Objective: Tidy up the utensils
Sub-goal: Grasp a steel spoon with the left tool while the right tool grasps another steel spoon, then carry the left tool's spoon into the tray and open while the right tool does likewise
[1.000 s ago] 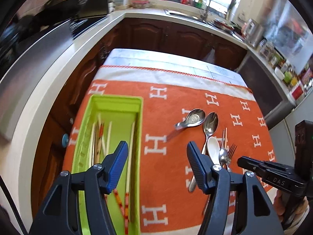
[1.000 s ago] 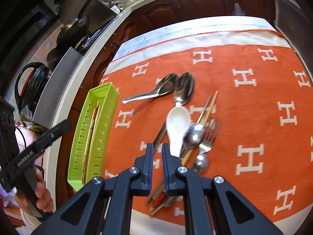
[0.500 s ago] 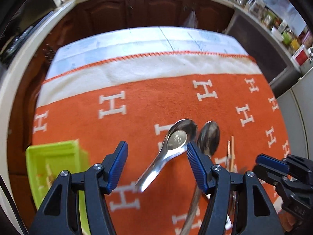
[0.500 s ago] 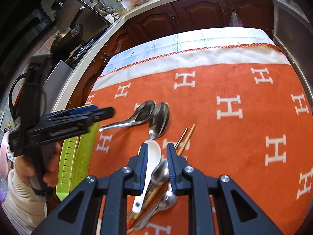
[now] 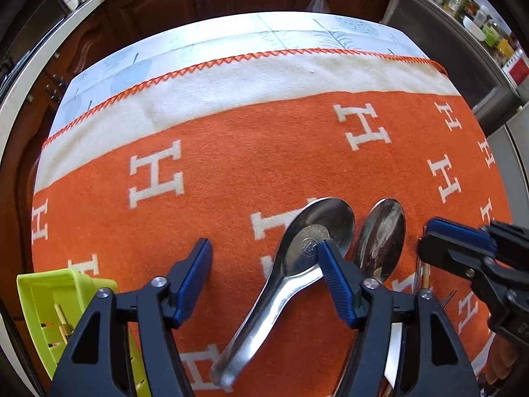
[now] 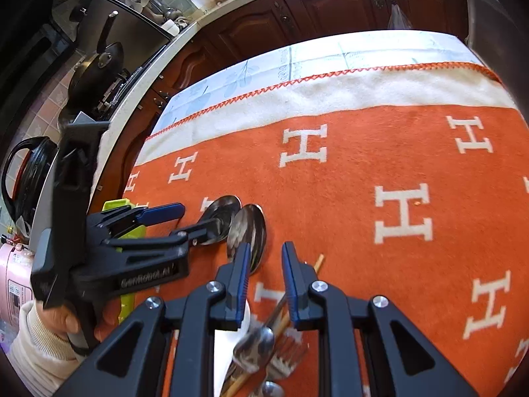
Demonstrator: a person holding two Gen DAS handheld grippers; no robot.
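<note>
You're lining up a pick: your left tool (image 5: pixel 264 258), empty jaws opening, straddles the metal soup spoon (image 5: pixel 284 278) on the orange cloth, so lower, pinch its handle, then carry it to the green tray (image 5: pixel 43 297) (right tool (image 6: pixel 264 264) slightly parted, empty).

Blanket (image 5: pixel 251 165): I see it spread over the table (image 5: pixel 231 38), whose far strip lies bare behind it.
Soup spoon (image 5: pixel 284 271): on the blanket, between my left gripper's (image 5: pixel 264 268) fingers.
Tablespoon (image 5: pixel 380 241): just right of the soup spoon.
Tray (image 5: pixel 43 291): at the blanket's left edge.
Utensil pile (image 6: pixel 264 347): under my right gripper (image 6: pixel 264 276).
</note>
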